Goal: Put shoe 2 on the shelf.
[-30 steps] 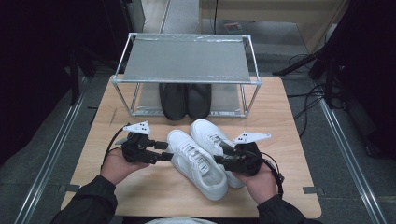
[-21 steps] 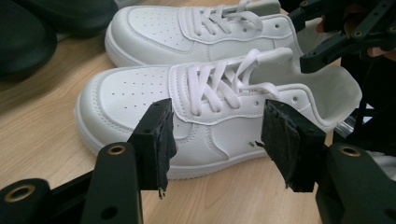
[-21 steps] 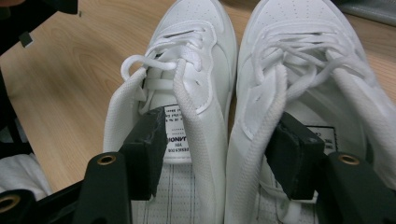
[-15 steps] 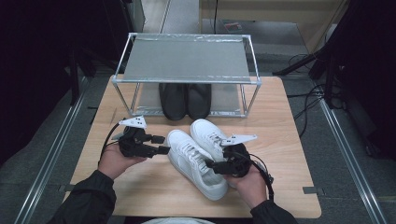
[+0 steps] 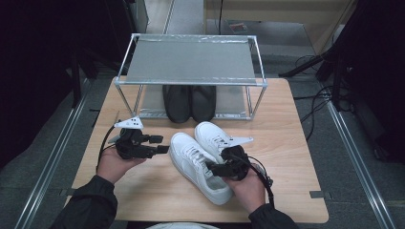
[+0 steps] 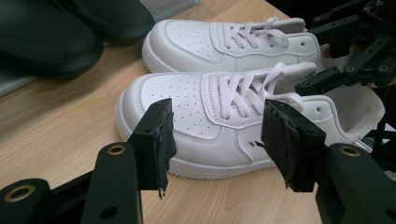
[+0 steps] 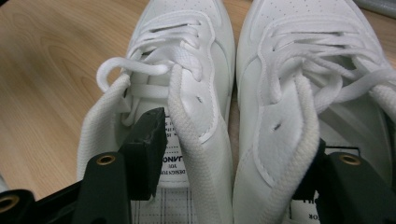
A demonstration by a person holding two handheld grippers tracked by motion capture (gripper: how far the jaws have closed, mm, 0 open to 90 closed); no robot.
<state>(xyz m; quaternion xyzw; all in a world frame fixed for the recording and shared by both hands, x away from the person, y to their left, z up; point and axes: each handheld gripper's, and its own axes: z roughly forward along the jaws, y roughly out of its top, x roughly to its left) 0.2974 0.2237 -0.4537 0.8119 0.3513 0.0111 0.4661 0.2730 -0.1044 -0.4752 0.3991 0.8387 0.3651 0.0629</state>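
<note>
Two white lace-up sneakers lie side by side on the wooden table, the left sneaker (image 5: 188, 155) (image 6: 187, 102) (image 7: 205, 60) nearer me and the right sneaker (image 5: 210, 131) (image 6: 201, 37) (image 7: 303, 56) beyond it. My right gripper (image 5: 214, 168) (image 7: 233, 149) has just been opening. One jaw sits inside each shoe's mouth, and the two adjoining collar walls stand between the jaws without being squeezed. My left gripper (image 5: 160, 144) (image 6: 215, 140) hovers open just left of the left sneaker's side, with nothing between its jaws. The right gripper (image 6: 355, 60) also appears at the heels in the left gripper view.
A metal shoe rack (image 5: 191, 62) stands at the table's far side, with a pair of black shoes (image 5: 188, 102) (image 6: 46, 42) on its lower level. Bare table (image 5: 296, 124) lies right of the sneakers, and dark floor and cables surround the table.
My right hand has moved left and down from beside the sneakers' heels, and its jaws now stand inside the two shoe openings. The left gripper has stayed about where it was.
</note>
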